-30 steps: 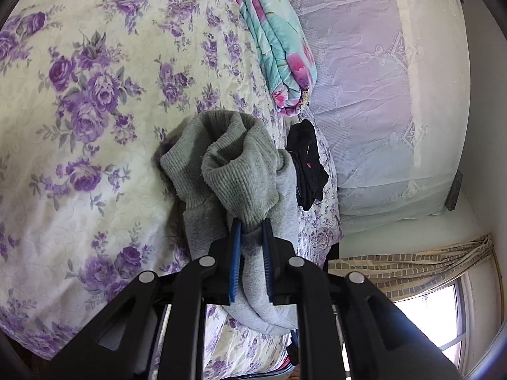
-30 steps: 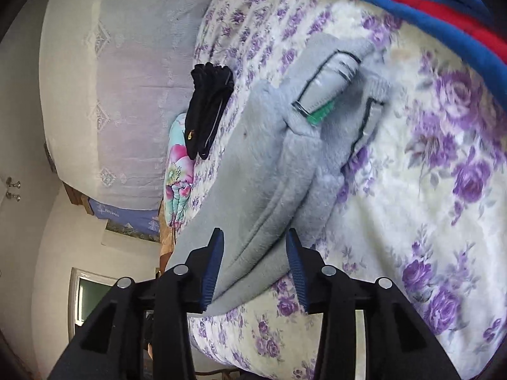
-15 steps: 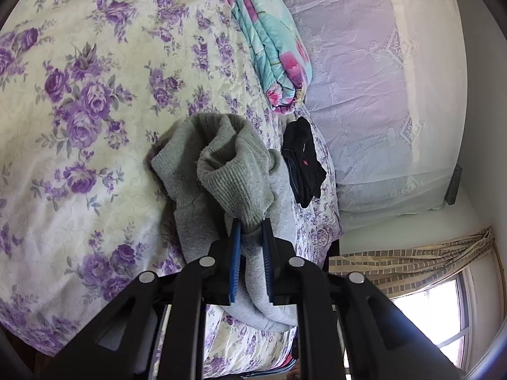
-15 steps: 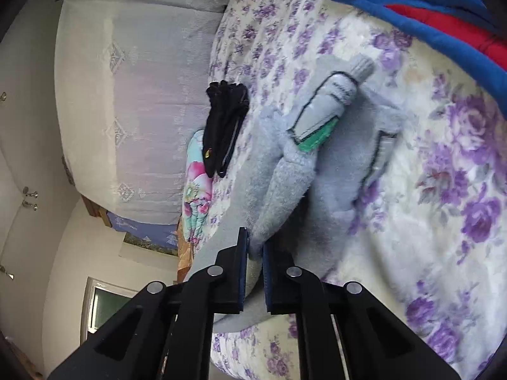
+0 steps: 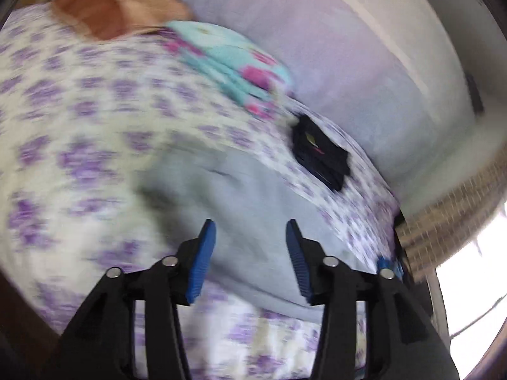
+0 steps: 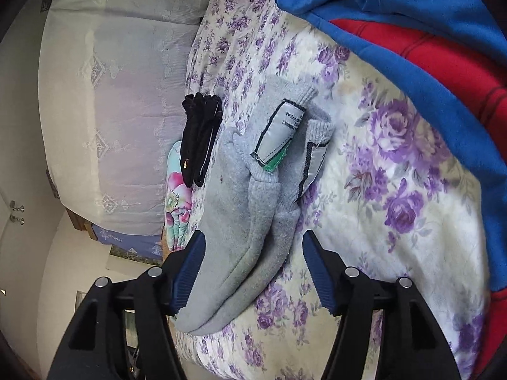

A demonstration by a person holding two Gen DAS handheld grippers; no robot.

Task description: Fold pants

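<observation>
Purple-flowered bedspread (image 6: 396, 171) fills my view, with the grey pants (image 6: 240, 209) lying folded on it, near black gloves (image 6: 199, 139), while both my left gripper (image 5: 250, 253) and right gripper (image 6: 253, 269) are opening above the cloth, gripping nothing.

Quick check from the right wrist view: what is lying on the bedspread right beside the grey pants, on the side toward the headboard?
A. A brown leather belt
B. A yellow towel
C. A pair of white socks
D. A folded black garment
D: a small folded black garment lies on the floral bedspread just beside the grey pants, on the headboard side.
</observation>
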